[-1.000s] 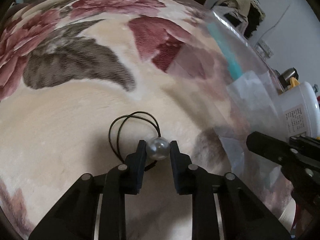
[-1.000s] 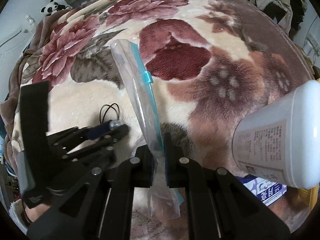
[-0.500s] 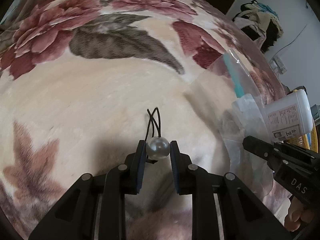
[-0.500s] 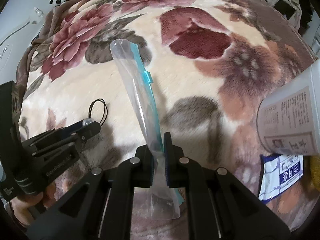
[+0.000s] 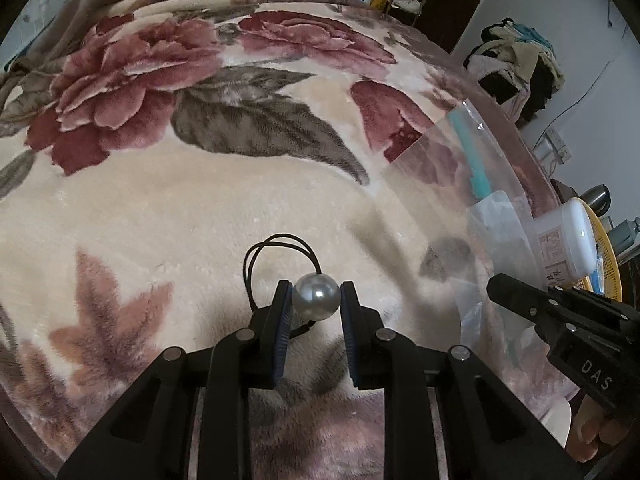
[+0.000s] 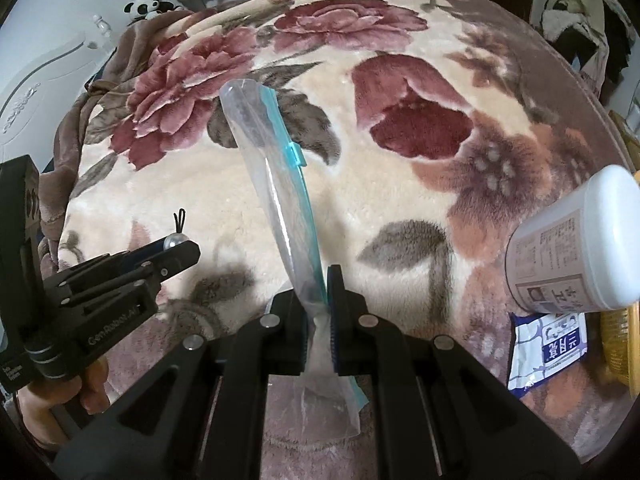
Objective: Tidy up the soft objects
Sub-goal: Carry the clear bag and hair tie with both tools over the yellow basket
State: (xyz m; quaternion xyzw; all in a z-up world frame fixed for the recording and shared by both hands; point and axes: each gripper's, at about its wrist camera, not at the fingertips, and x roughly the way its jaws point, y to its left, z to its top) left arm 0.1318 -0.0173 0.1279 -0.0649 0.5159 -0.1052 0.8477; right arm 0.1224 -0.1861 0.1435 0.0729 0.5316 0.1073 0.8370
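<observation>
My left gripper [image 5: 315,298] is shut on the silver pearl bead [image 5: 316,297] of a hair tie, whose thin black elastic loop [image 5: 276,246] hangs in front of the fingers above the flowered blanket [image 5: 200,200]. In the right wrist view the same left gripper [image 6: 178,245] shows at the left with the pearl bead [image 6: 173,241] at its tip. My right gripper [image 6: 318,280] is shut on a clear zip bag [image 6: 276,184] with a teal seal strip and slider, held up edge-on. That zip bag [image 5: 460,168] and the right gripper [image 5: 494,282] appear at the right of the left wrist view.
A white plastic jar [image 6: 576,248] with a printed label lies at the right beside a blue-and-white packet [image 6: 548,348] and a yellow woven basket [image 5: 610,264]. A toy panda [image 6: 146,2] sits beyond the bed, clothes pile [image 5: 516,60] at the far right.
Both grippers have risen from the blanket, so more of the bed shows. The hair tie has been lifted off the blanket with the left gripper. The bag stays pinched in the right.
</observation>
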